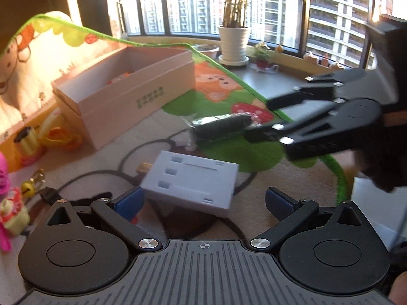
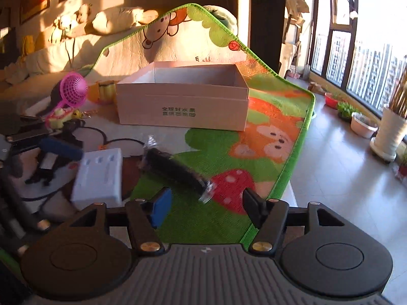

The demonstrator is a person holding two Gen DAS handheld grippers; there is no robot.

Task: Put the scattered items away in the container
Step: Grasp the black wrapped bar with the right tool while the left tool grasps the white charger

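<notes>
An open pink cardboard box [image 1: 127, 94] [image 2: 183, 106] stands on a cartoon play mat. A grey-white flat box [image 1: 190, 180] [image 2: 98, 175] lies on the mat just ahead of my left gripper [image 1: 203, 200], which is open, its left finger close beside the box. A black roll in clear wrap [image 1: 221, 127] [image 2: 175, 170] lies farther on. My right gripper [image 2: 207, 209] is open and empty, just short of the roll's near end. It also shows in the left wrist view [image 1: 267, 119], by the roll's right end.
A pink toy fan [image 2: 72, 89], a yellow jar [image 1: 25, 139], small toys [image 1: 12, 211] and black cables lie at the mat's left. The mat's green edge [image 2: 292, 167] drops to a tiled floor with plant pots [image 1: 234, 38] by the windows.
</notes>
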